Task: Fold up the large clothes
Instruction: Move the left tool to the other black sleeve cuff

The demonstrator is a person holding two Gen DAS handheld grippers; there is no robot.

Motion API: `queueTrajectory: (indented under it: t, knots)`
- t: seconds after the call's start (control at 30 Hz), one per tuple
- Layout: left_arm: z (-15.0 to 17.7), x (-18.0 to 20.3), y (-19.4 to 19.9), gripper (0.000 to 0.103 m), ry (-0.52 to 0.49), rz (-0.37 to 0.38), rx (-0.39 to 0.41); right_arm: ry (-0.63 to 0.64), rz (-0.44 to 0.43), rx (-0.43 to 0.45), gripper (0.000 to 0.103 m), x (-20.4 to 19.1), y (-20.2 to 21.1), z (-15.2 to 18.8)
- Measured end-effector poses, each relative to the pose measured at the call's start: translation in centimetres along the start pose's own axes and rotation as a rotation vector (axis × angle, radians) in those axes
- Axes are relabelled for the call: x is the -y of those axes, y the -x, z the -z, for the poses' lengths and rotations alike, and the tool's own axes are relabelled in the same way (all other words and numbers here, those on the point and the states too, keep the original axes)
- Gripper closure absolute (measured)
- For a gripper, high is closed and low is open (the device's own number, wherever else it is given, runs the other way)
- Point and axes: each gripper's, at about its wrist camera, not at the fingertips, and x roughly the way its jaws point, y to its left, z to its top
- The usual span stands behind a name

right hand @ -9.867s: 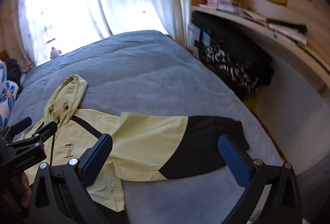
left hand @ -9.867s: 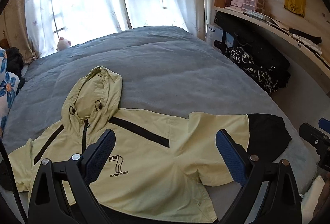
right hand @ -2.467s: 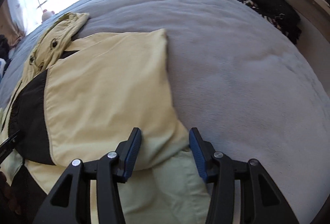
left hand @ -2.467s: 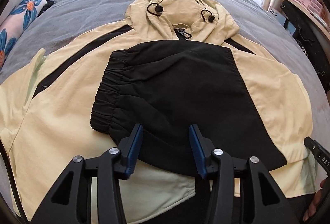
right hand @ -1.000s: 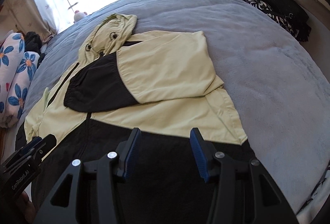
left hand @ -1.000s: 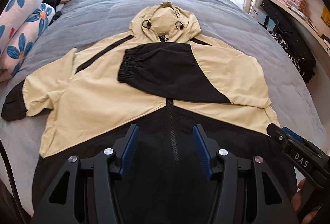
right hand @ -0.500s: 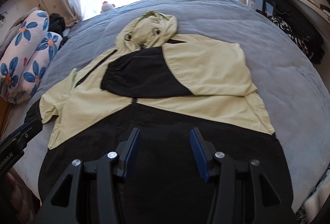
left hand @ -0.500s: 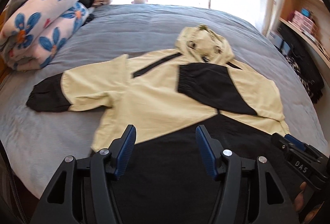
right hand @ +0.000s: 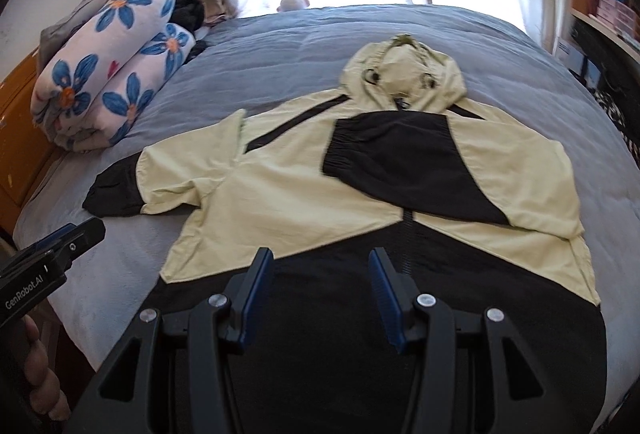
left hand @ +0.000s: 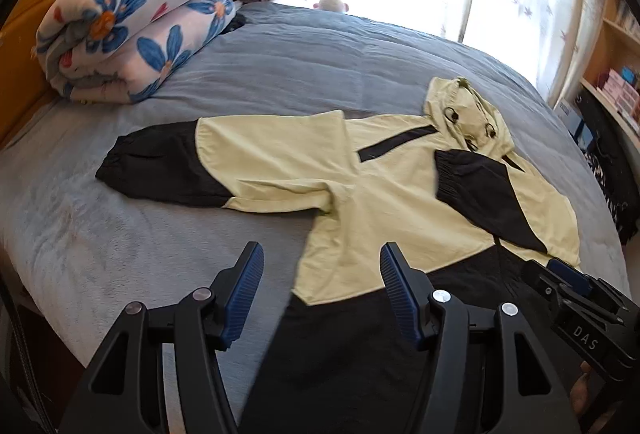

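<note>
**Inspector:** Since half a second ago, the left gripper has swung leftward; the unfolded left sleeve now sits nearer the middle of its view. Claw states?

**Assistant:** Both stand parted and hold nothing. The right gripper hangs above the jacket's black hem, near the zipper line.

**Inspector:** Where does the garment lie?

**Assistant:** The hooded jacket lies flat, front up, on the grey bed, hood away from the person. Its right sleeve is already folded across the chest.

**Inspector:** And the relation governing the coming move?

**Assistant:** The remaining sleeve stretches sideways, ahead and left of the left gripper, cuff outermost. The left hand is judged nearer; the sleeve likely folds inward next.
</note>
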Motion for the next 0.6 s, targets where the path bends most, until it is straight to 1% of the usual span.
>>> queueTrajectory:
  t: [0.07, 0.2, 0.33, 0.43, 0.6]
  knots:
    - [-0.1, -1.6, 0.0, 0.044, 0.018, 0.003, 0.005, 0.020, -0.018, 0.003, 0.053, -1.6, -0.4, -0.4]
    - [-0.7, -4.3, -1.0, 0.044, 0.037, -0.028, -0.009, 0.070, -0.059, 0.017, 0.053, -4.8, -1.6, -1.4]
    - [-1.3, -7.4, -2.4, 0.043, 0.084, -0.012, -0.020, 0.119, -0.082, 0.002, 0.053, -7.8, -3.7, -2.4]
    - [-2.0, -10.2, -4.4, 0.043, 0.126, 0.008, -0.047, 0.158, -0.094, 0.003, 0.053, -10.0, -5.5, -3.3]
    - [-2.9, -15.5, -9.0, 0.043, 0.216, 0.039, -0.113, 0.229, -0.066, 0.019, 0.053, -13.3, -8.8, -4.4]
